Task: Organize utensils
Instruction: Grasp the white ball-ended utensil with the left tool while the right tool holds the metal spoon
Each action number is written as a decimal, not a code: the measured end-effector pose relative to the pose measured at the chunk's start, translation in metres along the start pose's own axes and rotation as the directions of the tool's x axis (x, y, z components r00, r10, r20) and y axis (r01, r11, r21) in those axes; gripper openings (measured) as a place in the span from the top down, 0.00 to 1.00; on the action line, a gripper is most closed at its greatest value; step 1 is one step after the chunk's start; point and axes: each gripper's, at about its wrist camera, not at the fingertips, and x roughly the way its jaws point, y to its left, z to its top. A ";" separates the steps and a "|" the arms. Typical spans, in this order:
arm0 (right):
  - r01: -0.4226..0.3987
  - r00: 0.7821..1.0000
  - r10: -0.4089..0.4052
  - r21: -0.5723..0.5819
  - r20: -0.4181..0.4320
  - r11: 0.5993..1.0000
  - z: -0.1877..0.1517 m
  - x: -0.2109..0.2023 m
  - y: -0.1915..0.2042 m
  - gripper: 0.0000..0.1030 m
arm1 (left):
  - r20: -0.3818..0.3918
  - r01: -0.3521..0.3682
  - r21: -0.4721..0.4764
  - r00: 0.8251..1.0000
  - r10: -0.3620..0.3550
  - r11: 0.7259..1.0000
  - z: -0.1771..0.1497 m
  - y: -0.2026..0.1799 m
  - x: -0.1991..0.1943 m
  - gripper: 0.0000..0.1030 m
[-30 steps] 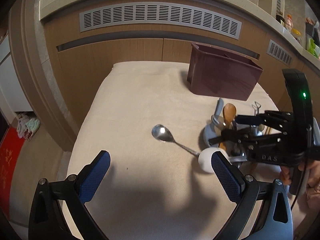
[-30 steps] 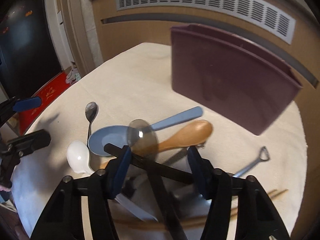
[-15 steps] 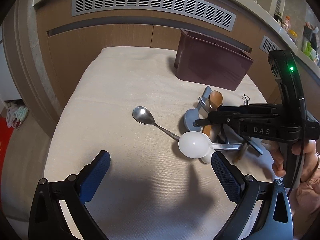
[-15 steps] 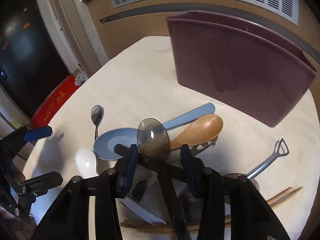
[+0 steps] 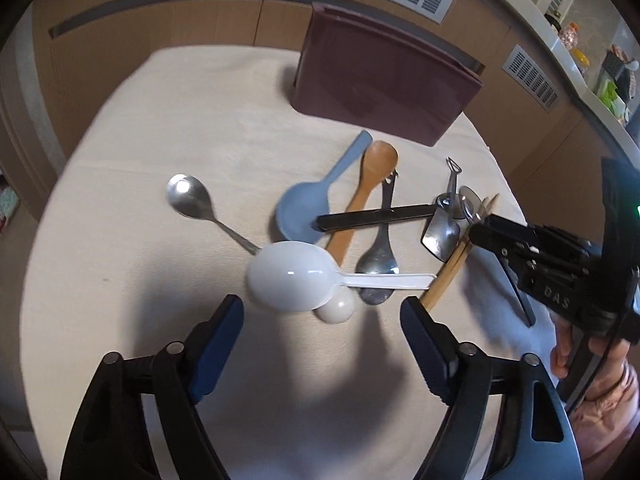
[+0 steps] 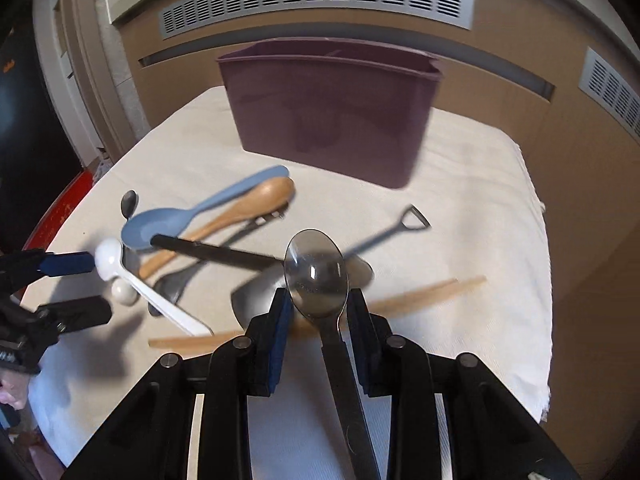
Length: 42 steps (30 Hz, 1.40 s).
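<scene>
A pile of utensils lies on the cream cloth. My left gripper hovers just short of a white plastic spoon and a small white spoon. Its jaws are closing, and the pads touch neither spoon. My right gripper is shut on a smoky translucent spoon, whose dark handle runs back between the fingers. In the left wrist view the right gripper sits at the pile's right side. The maroon bin stands behind the pile.
Also in the pile are a blue spoon, a wooden spoon, a black handle, metal spoons and chopsticks. A steel spoon lies to the left. The cloth's right edge is near.
My left gripper has come closer to the white spoons and its jaws have narrowed. My right gripper has closed on the smoky spoon and carried it to the right, away from the blue spoon.
</scene>
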 end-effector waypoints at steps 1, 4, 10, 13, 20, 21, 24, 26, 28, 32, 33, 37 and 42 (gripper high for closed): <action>0.005 1.000 -0.005 0.010 -0.001 1.000 -0.005 -0.002 -0.006 0.75 | 0.005 -0.006 -0.010 1.000 0.007 1.000 0.002 -0.001 0.002 0.23; 0.019 1.000 -0.019 0.030 0.002 0.999 -0.013 -0.001 -0.011 0.74 | 0.022 -0.010 -0.034 1.000 0.010 0.999 0.015 -0.004 0.007 0.29; 0.014 1.000 -0.015 0.049 0.021 0.999 -0.028 -0.007 -0.018 0.73 | 0.042 -0.017 -0.018 0.999 0.018 1.000 0.033 -0.007 0.019 0.64; 0.000 1.000 -0.002 0.053 0.031 0.999 -0.032 -0.010 -0.020 0.69 | 0.060 0.028 0.007 0.998 -0.028 1.000 0.033 -0.005 0.013 0.73; -0.015 0.998 0.015 -0.001 0.062 1.000 -0.032 -0.013 -0.017 0.48 | 0.092 -0.008 0.172 0.996 -0.008 0.985 0.029 -0.016 0.000 0.78; -0.012 0.998 0.013 -0.012 0.058 1.000 -0.030 -0.011 -0.016 0.48 | 0.095 -0.012 0.193 0.995 -0.006 0.981 0.029 -0.017 -0.001 0.78; -0.002 0.999 0.003 -0.019 0.049 1.000 -0.023 -0.003 -0.015 0.45 | 0.094 -0.024 0.235 0.996 0.002 0.972 0.035 -0.012 -0.005 0.78; -0.005 1.000 0.005 0.004 0.020 1.000 -0.019 0.005 -0.018 0.45 | 0.082 -0.023 0.247 0.997 0.003 0.969 0.040 -0.007 -0.007 0.78; -0.031 1.000 0.031 0.037 0.001 0.999 -0.017 0.009 -0.022 0.55 | 0.066 -0.030 0.223 0.998 0.016 0.974 0.043 0.001 -0.011 0.76; 0.006 1.000 -0.006 0.049 0.011 0.999 -0.018 0.002 -0.021 0.72 | 0.004 -0.008 0.102 1.000 0.008 0.995 0.043 0.017 -0.013 0.62; 0.022 1.000 -0.023 0.041 0.021 0.999 -0.018 -0.001 -0.020 0.72 | -0.009 0.006 0.063 1.000 -0.005 0.998 0.041 0.021 -0.013 0.55; 0.036 0.998 -0.038 0.045 0.042 0.998 -0.019 -0.011 -0.021 0.72 | -0.026 0.051 -0.020 0.998 -0.051 0.998 0.038 0.026 -0.015 0.52; 0.034 0.998 -0.036 0.044 0.048 0.998 -0.025 -0.016 -0.020 0.72 | -0.058 -0.032 -0.068 0.998 0.028 0.997 0.046 0.025 0.002 0.51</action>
